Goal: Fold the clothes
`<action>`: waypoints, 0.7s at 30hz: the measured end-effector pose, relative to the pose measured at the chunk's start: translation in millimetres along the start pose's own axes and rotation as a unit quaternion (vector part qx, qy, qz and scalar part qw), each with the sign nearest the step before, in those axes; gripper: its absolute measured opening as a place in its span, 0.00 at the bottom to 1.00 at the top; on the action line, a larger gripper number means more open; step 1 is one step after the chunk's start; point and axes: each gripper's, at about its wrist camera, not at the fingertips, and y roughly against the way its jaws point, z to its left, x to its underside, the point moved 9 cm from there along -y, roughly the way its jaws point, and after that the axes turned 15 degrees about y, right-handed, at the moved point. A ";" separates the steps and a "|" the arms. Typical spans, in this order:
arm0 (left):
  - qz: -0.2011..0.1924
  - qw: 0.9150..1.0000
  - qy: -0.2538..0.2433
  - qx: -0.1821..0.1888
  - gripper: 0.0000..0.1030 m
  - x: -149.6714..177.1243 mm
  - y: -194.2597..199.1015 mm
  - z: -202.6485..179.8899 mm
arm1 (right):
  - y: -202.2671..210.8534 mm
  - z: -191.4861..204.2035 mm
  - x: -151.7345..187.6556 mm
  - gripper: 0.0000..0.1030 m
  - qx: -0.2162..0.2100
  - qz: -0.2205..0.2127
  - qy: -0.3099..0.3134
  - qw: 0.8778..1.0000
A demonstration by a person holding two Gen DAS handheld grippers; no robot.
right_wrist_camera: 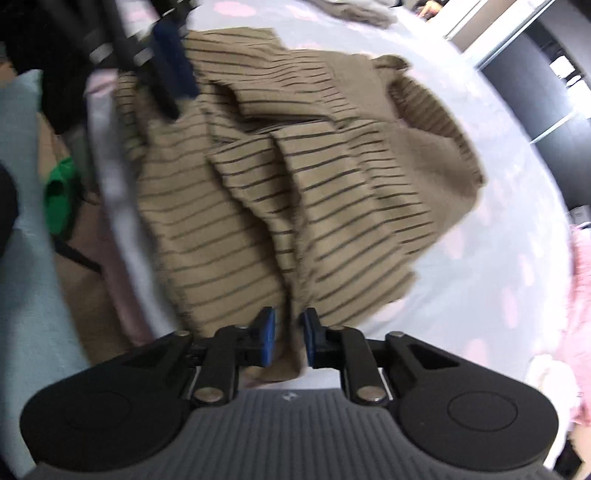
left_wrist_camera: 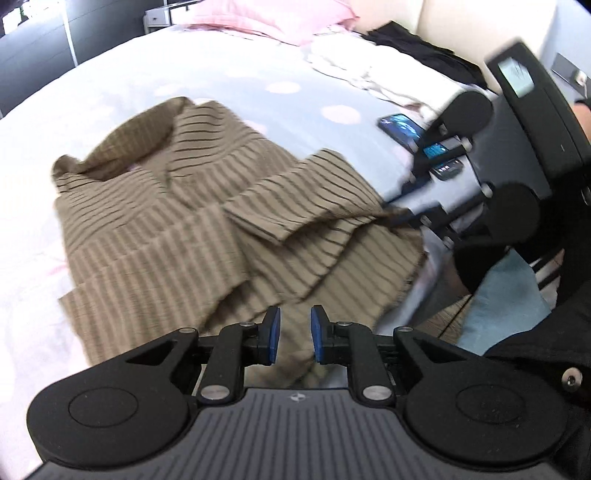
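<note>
Two blue-padded grippers, left gripper (left_wrist_camera: 295, 334) and right gripper (right_wrist_camera: 288, 338), jaws slightly spread over rumpled ribbed striped sweater (left_wrist_camera: 192, 206).

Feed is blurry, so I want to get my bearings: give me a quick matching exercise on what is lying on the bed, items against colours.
Things:
1. shirt
2. pillow
3. phone
4. bedsheet

Colours or looks:
A. pale blue with pink spots
B. olive brown with thin dark stripes
C. pink
D. dark with a lit blue screen

Pairs: 1-B, 2-C, 3-D, 4-A
</note>
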 end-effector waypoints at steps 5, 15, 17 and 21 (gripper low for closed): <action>-0.005 1.000 0.003 -0.022 0.22 -12.6 15.5 29.3 | 4.2 27.9 -3.9 0.18 -0.064 -0.005 0.033 0.997; -0.037 0.996 0.049 -0.064 0.29 -54.6 35.1 103.9 | 33.9 -60.8 -18.9 0.20 0.020 -0.056 -0.072 0.996; -0.047 0.995 0.065 -0.066 0.29 -68.2 30.6 114.9 | 27.8 -89.3 -20.2 0.20 0.041 -0.056 -0.103 0.992; -0.057 0.992 0.080 -0.078 0.29 -94.7 12.3 134.2 | 7.8 -142.1 -24.0 0.20 0.065 -0.059 -0.161 0.983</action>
